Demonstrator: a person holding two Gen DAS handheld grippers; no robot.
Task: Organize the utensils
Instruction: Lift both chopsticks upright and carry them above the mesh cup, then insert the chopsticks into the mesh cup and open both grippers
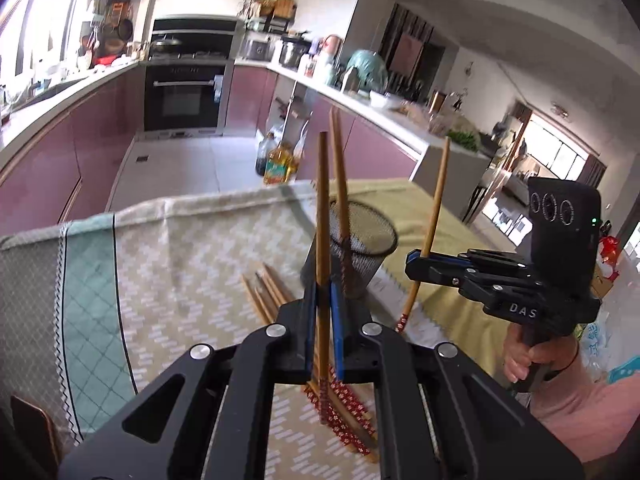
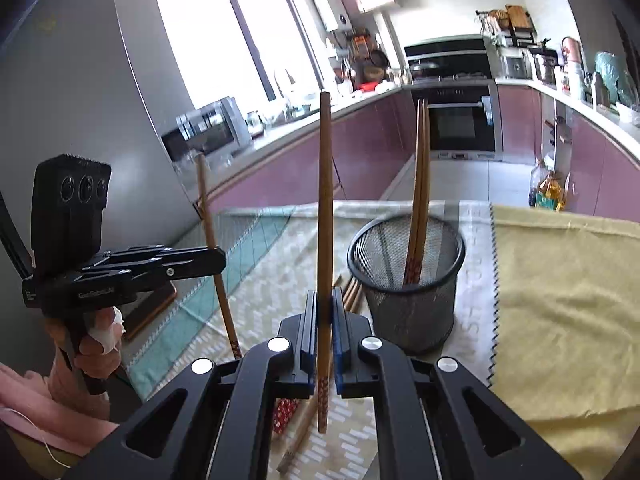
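Note:
My left gripper (image 1: 323, 300) is shut on one wooden chopstick (image 1: 322, 208) and holds it upright above the table. My right gripper (image 2: 325, 312) is shut on another chopstick (image 2: 325, 200), also upright. Each gripper shows in the other's view, the right gripper (image 1: 420, 258) and the left gripper (image 2: 216, 256). A black mesh cup (image 2: 406, 280) stands on the patterned cloth, just right of my right gripper, with two chopsticks (image 2: 420, 184) leaning in it. Several more chopsticks (image 1: 266, 292) lie flat on the cloth beside the cup (image 1: 352, 248).
A patterned cloth (image 1: 180, 256) and a yellow cloth (image 2: 560, 300) cover the table. A dark flat object (image 2: 152, 306) lies near the table's left edge. Kitchen counters, an oven and oil bottles (image 1: 278, 162) on the floor lie beyond the far edge.

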